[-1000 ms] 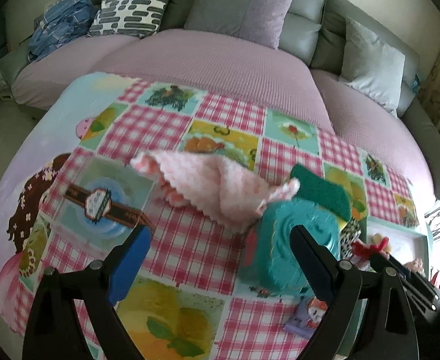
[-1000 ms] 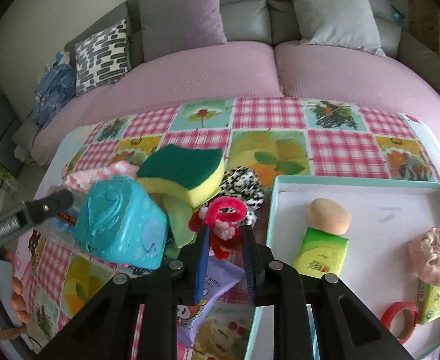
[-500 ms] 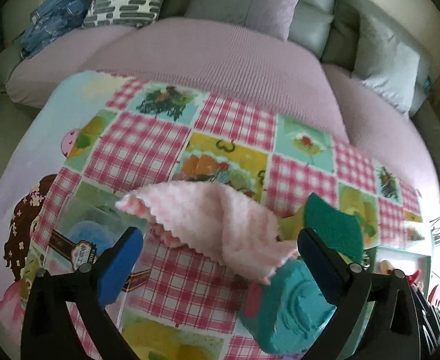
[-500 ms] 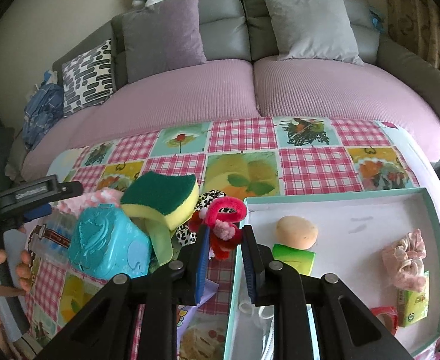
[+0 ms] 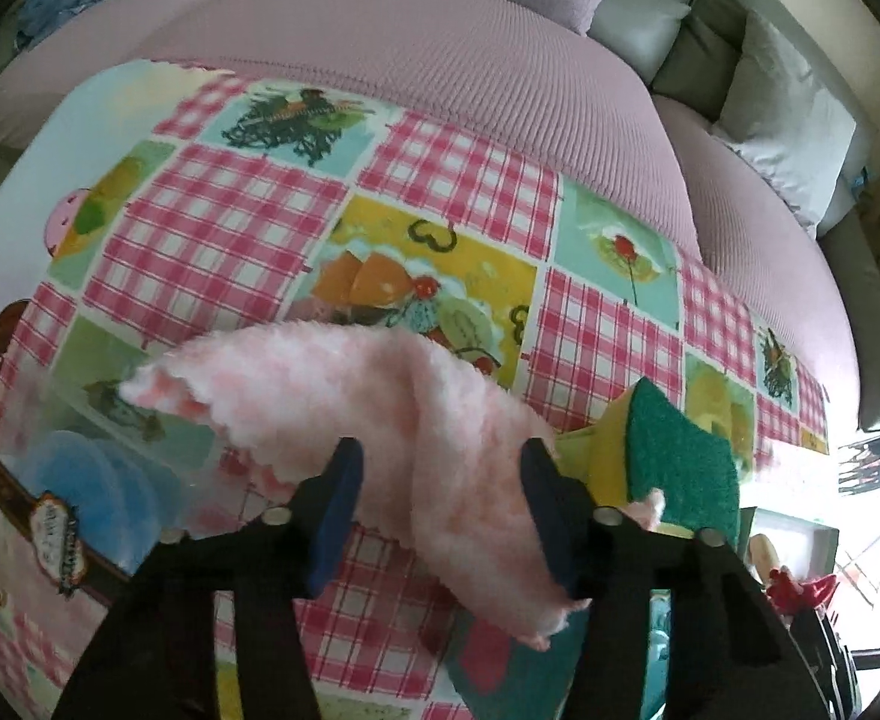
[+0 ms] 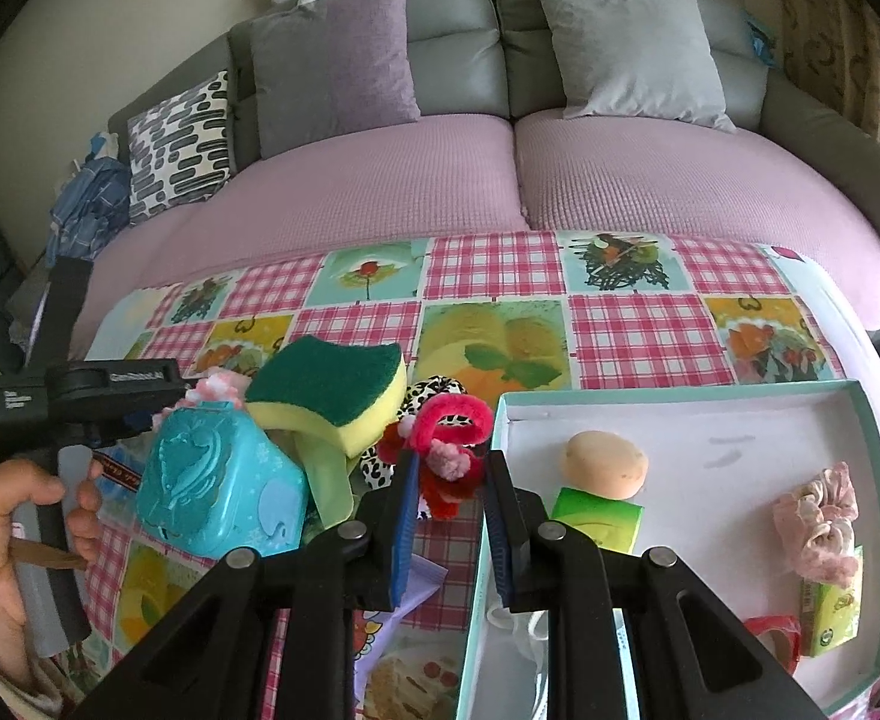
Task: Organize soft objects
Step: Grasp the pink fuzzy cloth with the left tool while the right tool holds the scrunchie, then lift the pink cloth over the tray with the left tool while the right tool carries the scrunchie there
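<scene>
Left gripper (image 5: 440,480): fingers set around the pink fluffy cloth (image 5: 380,396), which fills the gap between them; firm clamping cannot be told from the left wrist view. Cloth lies bunched on the checked worktop (image 5: 212,240), one end reaching the green and yellow sponge (image 5: 673,468). Right gripper (image 6: 448,474): fingers narrowly apart, holding nothing, poised just behind the red and pink hair tie (image 6: 448,432). Sponge rests tilted on a teal plastic case (image 6: 218,480). White tray (image 6: 739,420) to the right holds a beige round sponge (image 6: 604,462), green packets and a pink scrunchie (image 6: 817,516).
</scene>
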`<action>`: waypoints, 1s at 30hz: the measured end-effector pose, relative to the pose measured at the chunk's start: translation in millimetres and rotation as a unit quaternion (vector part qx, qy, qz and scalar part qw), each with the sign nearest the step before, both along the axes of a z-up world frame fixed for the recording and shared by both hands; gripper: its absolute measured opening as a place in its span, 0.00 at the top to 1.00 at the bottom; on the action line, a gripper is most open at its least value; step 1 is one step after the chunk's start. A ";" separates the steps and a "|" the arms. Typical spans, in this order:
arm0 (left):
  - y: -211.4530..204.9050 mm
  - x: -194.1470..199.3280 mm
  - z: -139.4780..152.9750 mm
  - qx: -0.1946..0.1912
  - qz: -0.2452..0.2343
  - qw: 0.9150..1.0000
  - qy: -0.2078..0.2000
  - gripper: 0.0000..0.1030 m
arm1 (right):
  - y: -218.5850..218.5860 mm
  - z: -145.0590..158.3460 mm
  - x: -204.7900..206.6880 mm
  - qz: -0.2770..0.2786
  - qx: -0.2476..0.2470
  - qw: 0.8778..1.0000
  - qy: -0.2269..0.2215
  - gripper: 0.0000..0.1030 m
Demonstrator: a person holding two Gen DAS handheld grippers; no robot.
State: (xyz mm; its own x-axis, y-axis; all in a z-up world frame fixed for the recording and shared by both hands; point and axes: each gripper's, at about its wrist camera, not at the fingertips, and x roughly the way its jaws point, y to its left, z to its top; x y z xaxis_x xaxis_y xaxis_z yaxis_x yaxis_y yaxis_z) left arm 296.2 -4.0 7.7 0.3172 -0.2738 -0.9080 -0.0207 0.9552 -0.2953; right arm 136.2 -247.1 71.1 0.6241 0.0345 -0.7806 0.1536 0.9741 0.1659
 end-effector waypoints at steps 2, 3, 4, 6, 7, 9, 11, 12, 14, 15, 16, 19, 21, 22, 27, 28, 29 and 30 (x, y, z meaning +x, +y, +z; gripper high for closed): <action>-2.1 1.3 -4.3 -0.003 -0.002 1.000 0.003 0.65 | -0.1 0.0 0.2 0.001 0.000 1.000 0.000 0.78; -2.7 1.6 -7.1 -0.003 0.000 1.000 0.005 0.71 | -0.4 -0.1 0.4 0.001 0.000 1.000 0.000 0.78; -3.0 1.6 -8.9 -0.002 0.002 1.000 0.005 0.81 | -0.8 -0.5 0.5 0.000 0.001 1.000 0.000 0.78; -2.6 1.2 -12.0 -0.001 0.001 1.000 0.004 0.90 | -1.1 -0.6 0.7 0.000 0.001 1.000 0.000 0.78; -2.2 0.8 -12.2 -0.003 0.001 1.000 0.001 0.91 | -1.4 -0.9 0.8 -0.001 0.002 1.000 0.001 0.78; -1.7 -0.1 -12.1 -0.006 0.001 1.000 -0.003 0.94 | -2.3 -1.1 0.6 -0.002 0.002 1.000 0.002 0.78; -0.7 -1.5 -10.6 -0.014 0.002 1.000 -0.009 0.95 | -2.8 -0.3 -0.1 -0.003 0.002 1.000 0.001 0.78; 1.0 -1.9 -9.3 -0.017 0.003 1.000 -0.013 0.95 | -3.2 0.3 -0.4 -0.003 0.002 1.000 -0.001 0.78; 4.8 -5.9 -4.2 -0.024 0.005 0.999 -0.024 0.95 | -3.7 1.3 -1.0 -0.004 0.001 1.000 -0.002 0.78; 6.3 -7.0 -0.3 -0.029 0.006 0.999 -0.031 0.95 | -3.8 1.7 -1.3 -0.004 0.001 1.000 -0.002 0.78; 7.2 -7.8 2.9 -0.031 0.007 0.999 -0.037 0.95 | -4.3 2.0 -1.5 -0.004 0.001 1.000 -0.002 0.78; 10.9 -10.6 15.2 -0.042 0.010 0.997 -0.058 0.96 | -3.9 2.4 -2.0 -0.003 0.002 1.000 -0.003 0.78; 14.3 -13.0 23.4 -0.049 0.014 0.996 -0.070 0.96 | -3.9 2.6 -2.1 -0.003 0.003 1.000 -0.003 0.78; 15.7 -14.6 27.2 -0.051 0.016 0.996 -0.076 0.96 | -4.0 2.8 -2.2 -0.003 0.003 1.000 -0.003 0.78; 20.0 -25.9 52.0 -0.059 0.018 0.991 -0.115 0.96 | -5.4 5.9 -4.1 -0.006 0.002 1.000 -0.008 0.78; 19.8 -28.4 56.9 -0.060 0.018 0.990 -0.122 0.96 | -5.7 7.0 -4.7 -0.006 0.001 1.000 -0.009 0.78; 21.4 -32.7 64.6 -0.062 0.018 0.989 -0.132 0.96 | -6.3 8.0 -5.4 -0.007 0.001 1.000 -0.011 0.78; 20.0 -36.3 71.6 -0.064 0.016 0.988 -0.143 0.96 | -7.4 9.2 -6.2 -0.008 0.001 1.000 -0.013 0.78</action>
State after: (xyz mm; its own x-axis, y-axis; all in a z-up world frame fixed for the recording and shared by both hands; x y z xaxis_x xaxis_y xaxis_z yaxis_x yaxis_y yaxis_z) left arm 259.9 16.1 79.2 0.5660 -0.3663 -0.7386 0.0511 0.9097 -0.4120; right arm 130.0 -254.5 80.3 0.6440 0.0254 -0.7646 0.1650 0.9713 0.1713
